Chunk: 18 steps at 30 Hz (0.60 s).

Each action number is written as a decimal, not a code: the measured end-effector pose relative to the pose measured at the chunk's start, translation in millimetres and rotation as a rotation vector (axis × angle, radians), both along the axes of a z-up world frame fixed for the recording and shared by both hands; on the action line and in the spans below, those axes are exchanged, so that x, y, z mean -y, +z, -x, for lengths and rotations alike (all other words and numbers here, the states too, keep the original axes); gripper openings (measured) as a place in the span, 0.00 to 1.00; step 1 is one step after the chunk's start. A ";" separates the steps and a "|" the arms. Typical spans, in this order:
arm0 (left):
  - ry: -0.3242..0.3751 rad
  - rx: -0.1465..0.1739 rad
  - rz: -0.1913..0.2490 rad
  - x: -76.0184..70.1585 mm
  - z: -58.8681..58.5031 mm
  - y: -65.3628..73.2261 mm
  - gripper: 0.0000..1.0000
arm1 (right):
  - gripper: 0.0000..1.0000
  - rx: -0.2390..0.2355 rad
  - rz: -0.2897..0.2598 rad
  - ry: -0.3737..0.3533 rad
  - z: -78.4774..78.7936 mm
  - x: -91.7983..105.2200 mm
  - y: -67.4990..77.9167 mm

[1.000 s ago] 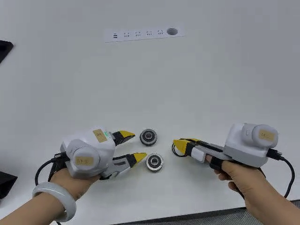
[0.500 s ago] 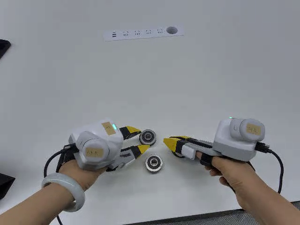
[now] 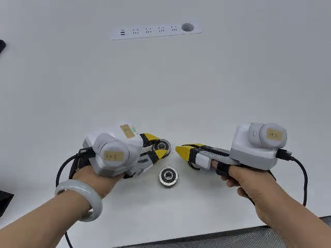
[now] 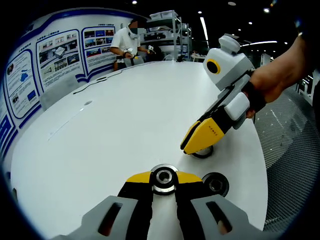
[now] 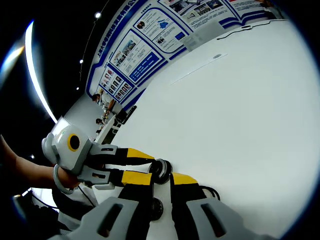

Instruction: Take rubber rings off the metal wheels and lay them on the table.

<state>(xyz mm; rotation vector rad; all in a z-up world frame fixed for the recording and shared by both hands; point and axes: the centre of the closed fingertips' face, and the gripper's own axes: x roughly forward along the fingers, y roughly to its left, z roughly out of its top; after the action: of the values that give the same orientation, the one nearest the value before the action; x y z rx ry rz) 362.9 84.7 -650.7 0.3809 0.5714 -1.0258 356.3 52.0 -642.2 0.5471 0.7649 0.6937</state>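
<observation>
Rubber ring (image 3: pixel 168 146) looks soft, stretchy; your left gripper (image 3: pixel 156 145) clamps its wheel (image 4: pixel 164 177), so peel its rim with your near-closed right gripper (image 3: pixel 182 151).

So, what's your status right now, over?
Left gripper shut on wheel. Right gripper shut, ring on table beneath it. Second wheel loose nearby. Nothing in the way.

The head view looks down from above and behind the left gripper (image 3: pixel 156 145) and right gripper (image 3: pixel 181 151). Each gripper view runs low along its own jaws, facing the other gripper at close range; both share the wheel (image 4: pixel 164 177) between them.
</observation>
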 end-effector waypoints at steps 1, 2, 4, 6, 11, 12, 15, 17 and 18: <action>-0.003 -0.004 0.000 0.2 0.3 -1.0 0.17 | 0.14 -0.001 0.001 -0.001 -0.4 0.3 -0.5; -0.004 -0.002 -0.001 0.2 -0.1 -1.2 0.16 | 0.14 -0.001 0.000 -0.001 -0.5 0.3 -0.6; -0.002 -0.006 0.005 0.5 -0.4 -0.8 0.16 | 0.14 -0.001 -0.001 -0.002 -1.4 -0.1 -0.8; -0.006 -0.011 0.005 0.3 -0.5 -1.7 0.14 | 0.14 -0.003 -0.003 -0.001 -2.5 -1.0 -1.3; -0.007 -0.014 0.009 -0.3 -0.3 -2.4 0.14 | 0.15 -0.013 -0.013 0.006 -7.5 -5.9 -3.8; -0.008 -0.014 0.012 -0.3 -0.3 -2.5 0.15 | 0.15 -0.015 -0.014 0.007 -8.4 -7.0 -4.6; -0.005 -0.013 0.023 -0.6 -0.5 -2.2 0.14 | 0.15 -0.025 -0.020 0.014 -12.4 -10.6 -8.0; -0.005 -0.012 0.025 -0.6 -0.7 -2.6 0.14 | 0.16 -0.032 -0.027 0.017 -15.1 -13.7 -9.6; -0.004 -0.011 0.026 -0.3 -0.6 -2.2 0.14 | 0.16 -0.035 -0.030 0.019 -15.9 -15.0 -10.4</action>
<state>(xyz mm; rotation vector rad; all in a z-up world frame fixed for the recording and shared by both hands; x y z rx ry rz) 363.5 85.0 -652.9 0.3541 0.5668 -1.0391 372.2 66.9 -652.6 0.5808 0.7946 0.7152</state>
